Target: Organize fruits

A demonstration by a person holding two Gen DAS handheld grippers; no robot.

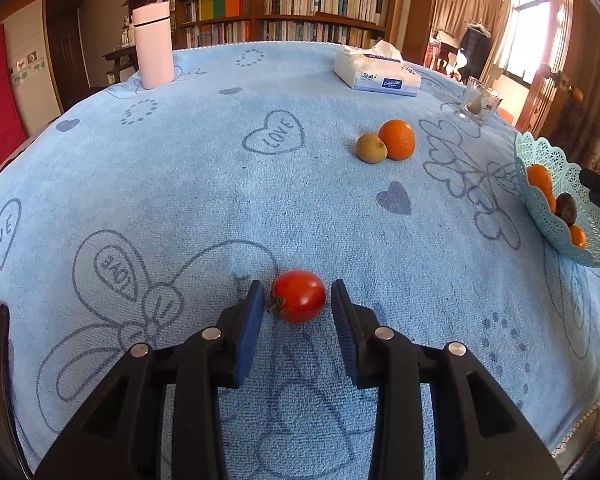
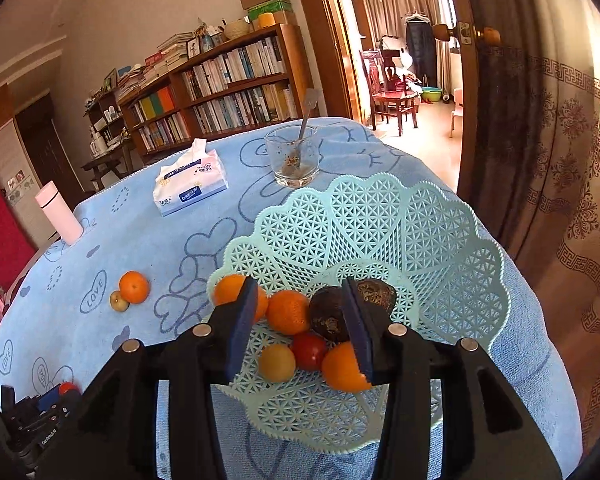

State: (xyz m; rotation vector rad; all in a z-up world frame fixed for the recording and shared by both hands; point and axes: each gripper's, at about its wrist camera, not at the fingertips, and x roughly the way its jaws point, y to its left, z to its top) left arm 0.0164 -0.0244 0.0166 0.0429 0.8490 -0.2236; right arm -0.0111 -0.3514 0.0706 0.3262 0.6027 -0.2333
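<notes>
Soft cloth, glossy fruit, hard plastic

A matt, nubby terry cloth printed with hearts covers the worktop. On it the tomato is smooth and glossy with a dry, crinkled stalk; beyond the tomato, the orange has dimpled, faintly shiny peel and the kiwi beside it looks dull and rough. The basket is pale, matt plastic lattice. Behind the basket stand a clear, shiny glass with a metal spoon and a tissue pack in glossy film. The left gripper is matt black plastic with ribbed blue pads and bright metal pins. The bottle is satin smooth.
</notes>
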